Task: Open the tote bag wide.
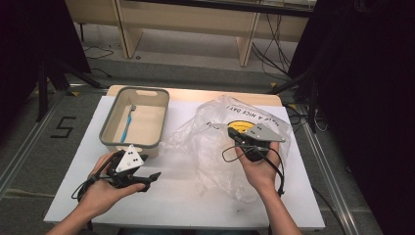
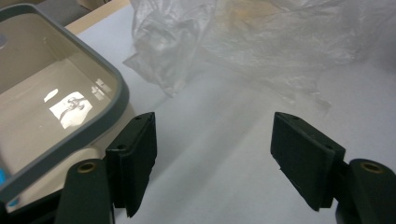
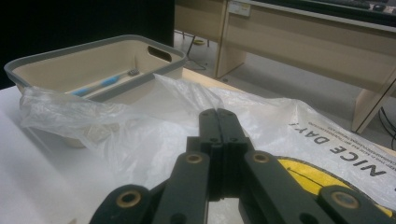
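A beige tub with a grey rim (image 1: pixel 109 128) stands at the table's back left, and a blue toothbrush (image 1: pixel 128 122) lies inside it. A crumpled clear plastic bag (image 1: pixel 210 142) with a yellow face print and black lettering lies to its right. My left gripper (image 1: pixel 150 180) hovers just in front of the tub. Its jaws stand open (image 2: pixel 217 149) over bare white table, with the tub's rim (image 2: pixel 107 84) at their left and the bag (image 2: pixel 261 42) ahead. My right gripper (image 1: pixel 231 131) sits over the bag, jaws shut (image 3: pixel 218 116). Whether they pinch any plastic I cannot tell. Beyond them lie the bag (image 3: pixel 154 126), the tub (image 3: pixel 93 44) and the toothbrush (image 3: pixel 100 84).
A white sheet (image 1: pixel 171 196) covers the table, whose wooden edge (image 1: pixel 195 93) shows at the back. Beyond stands a wooden bench (image 1: pixel 195 24) with cables (image 1: pixel 274 49) on the floor. Dark curtains and stand legs (image 1: pixel 54 73) flank both sides.
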`<move>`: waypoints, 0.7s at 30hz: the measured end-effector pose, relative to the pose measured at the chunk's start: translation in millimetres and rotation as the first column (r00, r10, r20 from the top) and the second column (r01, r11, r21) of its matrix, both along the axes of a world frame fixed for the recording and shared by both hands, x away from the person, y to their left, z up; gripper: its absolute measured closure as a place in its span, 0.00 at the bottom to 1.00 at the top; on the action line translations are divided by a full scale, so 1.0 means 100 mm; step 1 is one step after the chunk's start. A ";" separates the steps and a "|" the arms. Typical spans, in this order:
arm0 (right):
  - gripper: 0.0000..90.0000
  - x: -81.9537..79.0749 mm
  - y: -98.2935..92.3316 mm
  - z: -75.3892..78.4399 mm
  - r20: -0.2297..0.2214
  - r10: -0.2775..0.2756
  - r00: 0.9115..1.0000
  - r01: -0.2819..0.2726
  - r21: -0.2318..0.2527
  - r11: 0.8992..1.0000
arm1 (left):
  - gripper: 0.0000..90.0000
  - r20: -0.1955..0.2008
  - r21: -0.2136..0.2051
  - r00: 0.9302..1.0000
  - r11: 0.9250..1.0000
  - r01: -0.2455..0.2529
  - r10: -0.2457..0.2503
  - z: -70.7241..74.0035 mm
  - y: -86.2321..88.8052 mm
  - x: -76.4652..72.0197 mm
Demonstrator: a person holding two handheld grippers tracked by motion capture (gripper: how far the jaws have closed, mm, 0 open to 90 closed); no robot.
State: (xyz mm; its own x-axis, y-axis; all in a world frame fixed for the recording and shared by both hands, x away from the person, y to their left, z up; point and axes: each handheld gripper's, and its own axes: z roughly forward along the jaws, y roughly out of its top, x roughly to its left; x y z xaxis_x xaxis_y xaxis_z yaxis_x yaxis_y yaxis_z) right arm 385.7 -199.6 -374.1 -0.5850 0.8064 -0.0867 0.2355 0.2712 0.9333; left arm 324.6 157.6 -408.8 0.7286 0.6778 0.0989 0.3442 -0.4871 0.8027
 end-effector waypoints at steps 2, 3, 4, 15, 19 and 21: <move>1.00 0.00 0.00 0.00 0.000 0.000 1.000 0.000 0.001 1.000 | 0.35 0.000 0.001 1.000 1.000 -0.011 0.011 0.02 0.03 0.03; 1.00 0.00 0.00 0.00 0.000 0.000 1.000 0.000 0.001 1.000 | 0.35 0.001 0.003 1.000 1.000 -0.015 0.015 0.02 0.04 0.05; 1.00 0.00 0.00 0.00 0.000 0.000 1.000 0.000 0.002 1.000 | 0.35 0.000 0.006 1.000 1.000 -0.021 0.021 0.03 0.05 0.07; 1.00 -0.01 -0.02 0.00 0.003 -0.003 1.000 0.003 0.005 1.000 | 0.33 0.015 -0.002 0.996 0.997 -0.082 0.082 0.09 0.17 0.24; 1.00 -0.01 -0.02 0.00 0.002 -0.003 1.000 0.003 0.006 1.000 | 0.33 0.009 -0.005 0.996 0.996 -0.086 0.087 0.11 0.19 0.28; 1.00 -0.01 -0.02 0.00 0.001 -0.005 1.000 0.005 0.008 1.000 | 0.33 0.013 -0.006 0.996 0.996 -0.090 0.090 0.12 0.20 0.29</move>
